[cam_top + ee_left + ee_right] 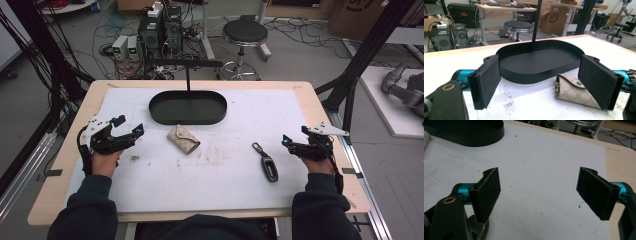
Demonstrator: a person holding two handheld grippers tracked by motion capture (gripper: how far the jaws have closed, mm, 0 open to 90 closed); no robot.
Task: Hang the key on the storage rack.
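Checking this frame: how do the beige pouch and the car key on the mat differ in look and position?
The beige pouch is pale, patterned fabric with a snap flap; the car key is dark, slim and hard-looking with a metal loop. The pouch lies just in front of the black tray, nearer the left gripper; the key lies farther toward the person, nearer the right gripper. Both lie flat on the white mat, untouched, with both grippers open.

High view overhead, facing twelve o'clock; left gripper view low, close, facing the black tray [539,67]; right gripper view shares its rim at eleven o'clock
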